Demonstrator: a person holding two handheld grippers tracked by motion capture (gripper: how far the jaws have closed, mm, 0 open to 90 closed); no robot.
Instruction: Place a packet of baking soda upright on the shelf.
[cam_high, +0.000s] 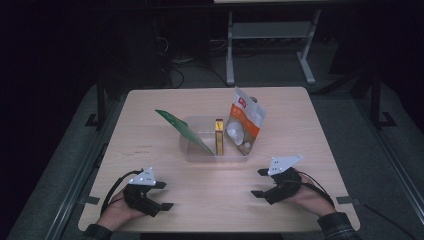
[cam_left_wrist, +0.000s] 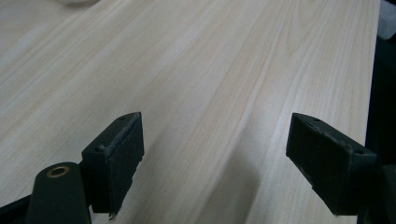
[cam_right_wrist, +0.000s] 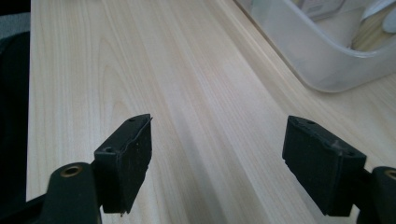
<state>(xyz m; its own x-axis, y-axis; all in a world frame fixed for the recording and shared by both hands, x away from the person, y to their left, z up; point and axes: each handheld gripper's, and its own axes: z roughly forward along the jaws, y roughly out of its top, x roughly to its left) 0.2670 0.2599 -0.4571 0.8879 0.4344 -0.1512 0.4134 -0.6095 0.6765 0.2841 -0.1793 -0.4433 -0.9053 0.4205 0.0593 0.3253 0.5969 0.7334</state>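
Observation:
A clear plastic bin stands at the middle of the wooden table. A green packet leans inside it at its left, a narrow yellow box stands in its middle, and an orange and white pouch stands at its right. My left gripper rests near the front left edge, open and empty; in its own view the left gripper has bare wood between its jaws. My right gripper lies near the front right, open and empty. In its own view the right gripper faces bare wood, with the bin's corner ahead to the right.
Dark grey floor surrounds the table. A metal desk frame stands behind it, with cables on the floor at the back left. Each gripper trails a black cable toward the front edge.

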